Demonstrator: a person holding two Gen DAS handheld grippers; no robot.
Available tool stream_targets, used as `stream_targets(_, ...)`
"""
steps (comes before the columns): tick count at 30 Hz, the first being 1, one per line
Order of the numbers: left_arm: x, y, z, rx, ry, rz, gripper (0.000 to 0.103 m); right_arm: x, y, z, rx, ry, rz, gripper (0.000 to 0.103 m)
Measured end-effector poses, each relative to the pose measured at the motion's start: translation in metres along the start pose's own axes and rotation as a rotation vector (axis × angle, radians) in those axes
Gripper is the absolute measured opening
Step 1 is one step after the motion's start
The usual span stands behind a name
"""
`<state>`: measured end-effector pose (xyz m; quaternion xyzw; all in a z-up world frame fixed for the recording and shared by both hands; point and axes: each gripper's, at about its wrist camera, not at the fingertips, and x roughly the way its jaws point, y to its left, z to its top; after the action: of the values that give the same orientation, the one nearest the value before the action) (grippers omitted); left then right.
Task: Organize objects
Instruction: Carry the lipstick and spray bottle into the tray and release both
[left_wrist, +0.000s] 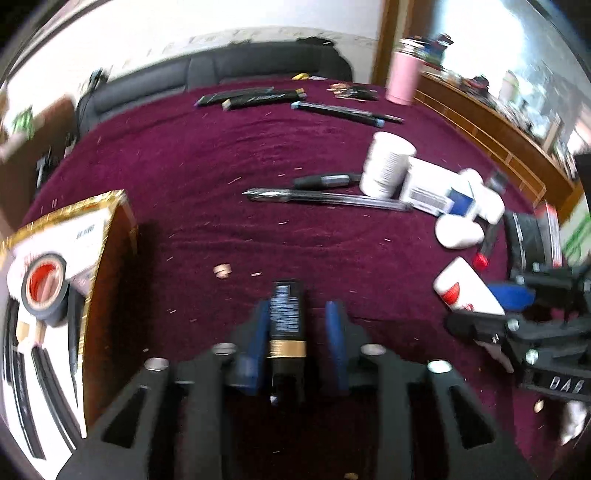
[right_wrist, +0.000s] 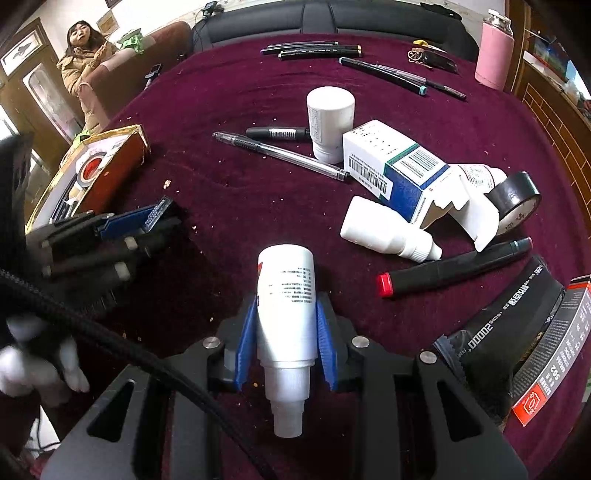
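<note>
My left gripper (left_wrist: 298, 321) holds a black marker with a gold band (left_wrist: 287, 321) between its blue fingers, above the maroon cloth. It also shows in the right wrist view (right_wrist: 147, 221), with the marker's end (right_wrist: 159, 209) poking out. My right gripper (right_wrist: 286, 332) is shut on a white bottle (right_wrist: 286, 295), cap toward the camera. The bottle shows in the left wrist view (left_wrist: 465, 291) at the right. A gold-edged box (left_wrist: 99, 236) with a tape roll (left_wrist: 44, 291) and markers inside lies at the left; it also shows in the right wrist view (right_wrist: 122, 158).
On the cloth lie a clear pen (right_wrist: 280, 155), a black marker (right_wrist: 280, 133), a white jar (right_wrist: 330, 122), a blue-white carton (right_wrist: 402, 170), another white bottle (right_wrist: 384, 229), a black tape roll (right_wrist: 515, 201), a red-capped marker (right_wrist: 454, 267), black packets (right_wrist: 524, 325), far markers (right_wrist: 314, 50), a pink flask (right_wrist: 493, 55).
</note>
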<state>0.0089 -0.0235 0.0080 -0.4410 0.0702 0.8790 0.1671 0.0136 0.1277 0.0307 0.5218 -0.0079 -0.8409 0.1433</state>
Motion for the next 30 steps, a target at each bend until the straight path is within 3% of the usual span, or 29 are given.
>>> stream_targets(2, 0.000, -0.009, 0.001, 0.029, 0.002, 0.037, 0.037, 0.000, -0.002, 0.000, 0.014, -0.009, 0.003, 0.029)
stream_targets(4, 0.000, -0.003, 0.003, -0.012, 0.008, 0.008, 0.037, -0.001, -0.003, -0.002, 0.034, -0.023, 0.008, 0.028)
stream_targets(5, 0.000, -0.001, 0.004, -0.016, 0.017, -0.002, 0.031, -0.001, -0.003, -0.002, 0.036, -0.027, 0.009, 0.028)
stream_targets(6, -0.002, 0.002, 0.005, -0.026, 0.024, -0.020, 0.014, -0.001, -0.003, -0.002, 0.039, -0.028, 0.010, 0.028)
stream_targets(8, -0.005, 0.010, 0.006, -0.071, 0.046, -0.096, 0.013, -0.002, -0.004, -0.002, 0.056, -0.026, 0.019, 0.027)
stream_targets(14, -0.027, 0.025, -0.003, -0.153, -0.010, -0.166, 0.013, -0.018, -0.008, -0.004, 0.107, -0.054, 0.081, 0.027)
stream_targets(30, -0.109, 0.062, -0.031, -0.258, -0.182, -0.273, 0.014, -0.045, 0.036, -0.006, 0.100, -0.094, 0.255, 0.028)
